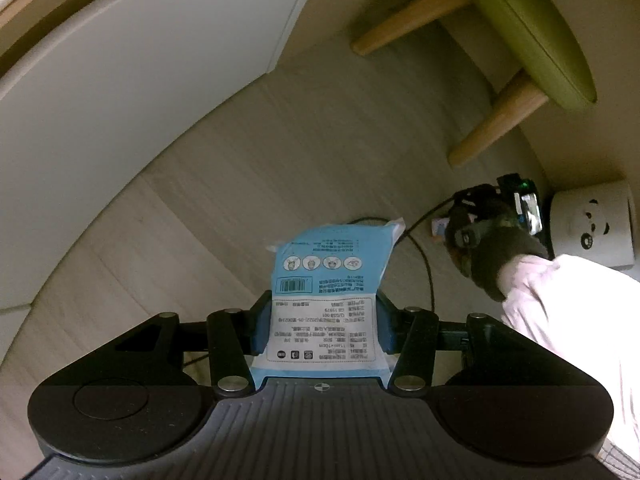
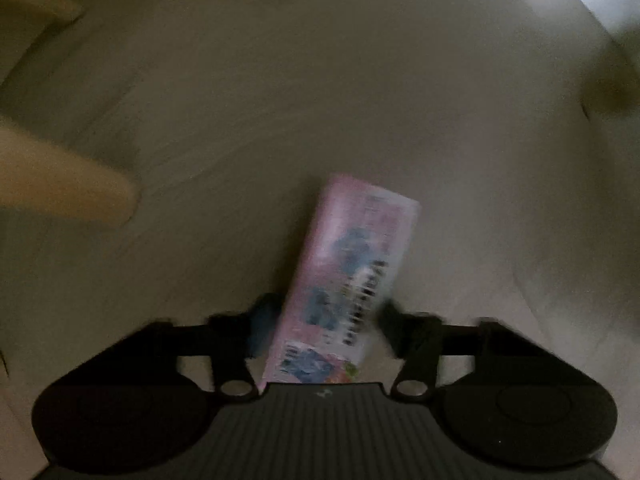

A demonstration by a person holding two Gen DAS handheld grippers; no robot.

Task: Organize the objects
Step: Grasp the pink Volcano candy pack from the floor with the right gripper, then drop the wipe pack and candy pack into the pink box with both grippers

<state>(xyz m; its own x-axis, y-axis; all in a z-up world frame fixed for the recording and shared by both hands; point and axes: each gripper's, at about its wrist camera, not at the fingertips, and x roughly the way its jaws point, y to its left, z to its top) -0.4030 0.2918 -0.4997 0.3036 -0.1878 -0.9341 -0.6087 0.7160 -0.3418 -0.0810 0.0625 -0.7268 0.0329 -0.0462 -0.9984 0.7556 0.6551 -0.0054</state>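
My left gripper (image 1: pixel 322 330) is clamped on the blue pack (image 1: pixel 332 276), pinched low at its sides so it juts forward above the floor (image 1: pixel 240 184), clear for carrying. My right gripper (image 2: pixel 320 320) is closed on the pink box (image 2: pixel 348 276), blurred, likely mid-swing. Ahead-right of the left gripper sit a panda bin (image 1: pixel 594 222) and a stool (image 1: pixel 528 36); bin is probably the drop spot.

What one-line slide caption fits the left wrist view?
Left gripper clamps a blue tissue pack above the wood floor, green stool and panda bin beyond.
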